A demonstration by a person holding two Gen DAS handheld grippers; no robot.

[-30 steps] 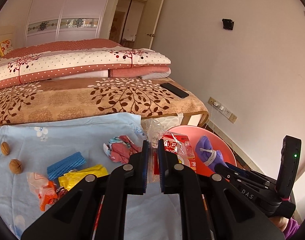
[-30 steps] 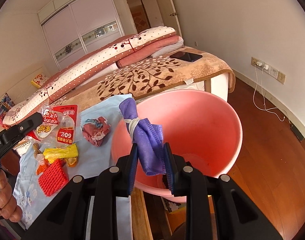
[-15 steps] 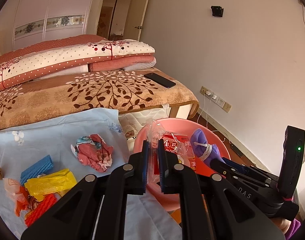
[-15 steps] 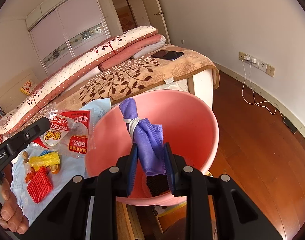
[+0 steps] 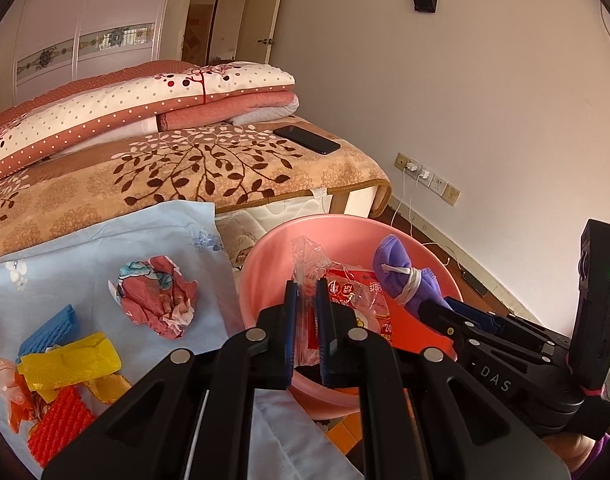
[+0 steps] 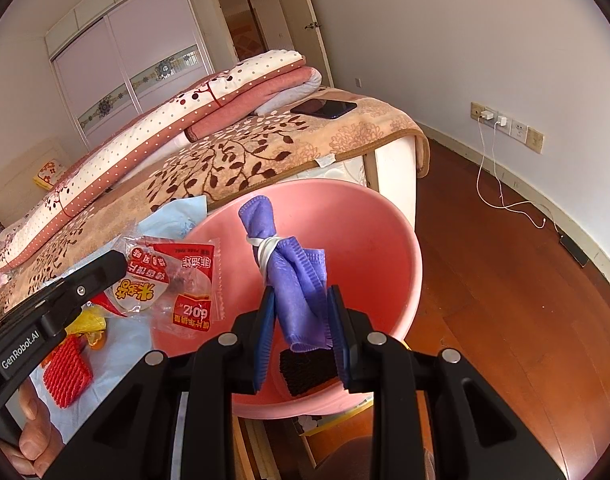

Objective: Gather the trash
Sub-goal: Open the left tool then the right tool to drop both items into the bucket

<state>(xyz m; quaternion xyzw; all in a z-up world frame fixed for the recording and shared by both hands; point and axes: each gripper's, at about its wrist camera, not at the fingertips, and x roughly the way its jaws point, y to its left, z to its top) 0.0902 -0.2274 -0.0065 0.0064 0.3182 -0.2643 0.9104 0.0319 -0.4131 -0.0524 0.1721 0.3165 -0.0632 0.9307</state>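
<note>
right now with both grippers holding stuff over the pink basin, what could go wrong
1. The clear red-printed snack wrapper, pinched by the left gripper, hangs near the pink plastic basin rim; released here, it may land on the light blue cloth.
2. The tied purple cloth in the right gripper could snag on release.
</note>
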